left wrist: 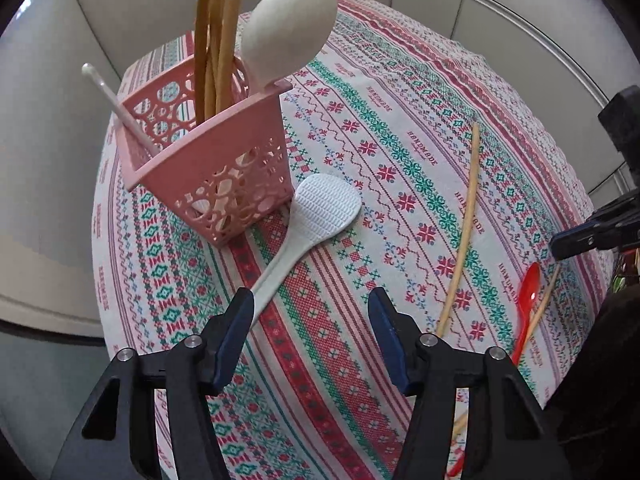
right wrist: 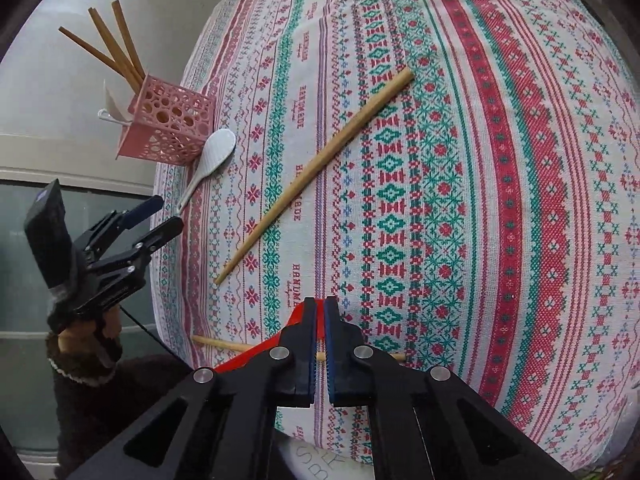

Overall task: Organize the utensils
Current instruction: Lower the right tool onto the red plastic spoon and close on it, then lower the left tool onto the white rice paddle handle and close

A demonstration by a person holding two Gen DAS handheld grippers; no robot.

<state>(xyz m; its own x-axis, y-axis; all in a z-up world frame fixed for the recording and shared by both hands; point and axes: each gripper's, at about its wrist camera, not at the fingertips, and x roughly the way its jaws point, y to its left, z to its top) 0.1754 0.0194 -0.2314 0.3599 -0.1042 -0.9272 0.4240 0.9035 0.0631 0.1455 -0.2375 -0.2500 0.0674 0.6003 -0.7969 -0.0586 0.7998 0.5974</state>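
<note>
At near worktop point(right wrist: 500, 160) edge, I'm pinching red plastic spoon point(right wrist: 296, 320) in right tongs point(right wrist: 320, 306); thin grip risking slip toward pale wooden chopstick point(right wrist: 224, 345). Left tongs point(left wrist: 311, 304) hanging spread beside white rice paddle point(left wrist: 308, 216), pink perforated plastic holder point(left wrist: 212, 168) tipping if bumped.

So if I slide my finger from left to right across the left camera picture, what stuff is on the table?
Pink perforated plastic utensil basket → white textured plastic rice paddle → long pale wooden chopstick → red plastic spoon.
</note>
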